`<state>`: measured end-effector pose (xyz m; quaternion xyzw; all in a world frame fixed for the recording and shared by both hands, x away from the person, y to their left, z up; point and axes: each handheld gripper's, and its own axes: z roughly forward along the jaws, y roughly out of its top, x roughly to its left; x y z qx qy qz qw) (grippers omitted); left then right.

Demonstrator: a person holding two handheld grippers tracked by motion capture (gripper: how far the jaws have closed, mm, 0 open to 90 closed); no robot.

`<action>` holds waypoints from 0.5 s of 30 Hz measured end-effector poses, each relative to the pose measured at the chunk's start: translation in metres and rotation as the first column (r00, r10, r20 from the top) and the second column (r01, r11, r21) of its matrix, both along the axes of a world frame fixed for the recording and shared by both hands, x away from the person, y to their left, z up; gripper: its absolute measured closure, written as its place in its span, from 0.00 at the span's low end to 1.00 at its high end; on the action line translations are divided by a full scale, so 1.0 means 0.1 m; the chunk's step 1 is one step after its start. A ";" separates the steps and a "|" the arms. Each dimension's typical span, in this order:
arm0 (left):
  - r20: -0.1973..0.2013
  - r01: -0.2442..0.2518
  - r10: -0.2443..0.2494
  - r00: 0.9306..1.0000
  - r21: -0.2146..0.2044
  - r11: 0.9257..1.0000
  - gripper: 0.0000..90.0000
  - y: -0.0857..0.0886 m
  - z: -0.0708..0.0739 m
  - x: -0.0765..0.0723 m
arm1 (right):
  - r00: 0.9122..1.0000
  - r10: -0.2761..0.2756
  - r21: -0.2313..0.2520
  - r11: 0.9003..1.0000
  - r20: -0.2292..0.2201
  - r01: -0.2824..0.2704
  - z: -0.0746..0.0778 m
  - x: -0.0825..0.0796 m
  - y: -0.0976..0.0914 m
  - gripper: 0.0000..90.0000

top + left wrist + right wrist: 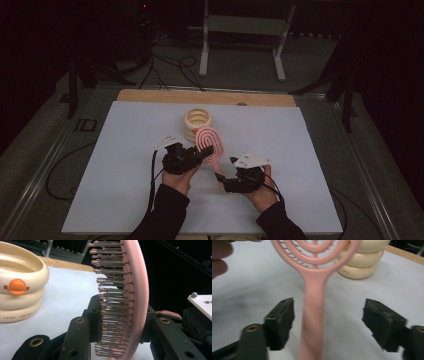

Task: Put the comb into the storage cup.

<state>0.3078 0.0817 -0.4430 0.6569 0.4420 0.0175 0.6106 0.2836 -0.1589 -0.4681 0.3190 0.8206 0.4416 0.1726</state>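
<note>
A pink hairbrush [210, 141] with ring-shaped ribs is held up over the white table mat [120, 170]. My left gripper [202, 154] is shut on its head: in the left gripper view the pads press the bristle side and the pink back of the brush [136, 290]. In the right gripper view the brush handle [313, 315] runs between the jaws of my right gripper [332, 317], which stand wide with a gap on each side of it. In the high view the right gripper [222, 182] sits at the handle's lower end.
A cream ringed container [196, 120] with an orange knob [17, 286] stands on the mat just behind the brush. The mat lies on a wooden tabletop [150, 95]. Cables and a white frame [205, 45] are on the floor beyond.
</note>
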 end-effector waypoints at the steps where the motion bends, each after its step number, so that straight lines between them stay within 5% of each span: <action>1: 0.000 0.000 0.000 1.000 0.000 1.000 0.72 0.00 0.00 0.00 | 1.000 0.000 0.000 1.000 0.000 0.000 0.00 0.00 0.00 0.24; 4: 0.004 -0.009 0.009 1.000 0.005 1.000 0.72 0.03 0.02 0.02 | 1.000 -0.028 0.026 0.999 -0.010 0.028 -0.01 0.02 -0.04 0.14; 15: 0.035 -0.024 0.023 0.999 0.025 0.999 0.72 0.11 0.11 0.05 | 0.999 -0.047 0.041 0.998 -0.005 0.047 -0.03 0.03 -0.11 0.11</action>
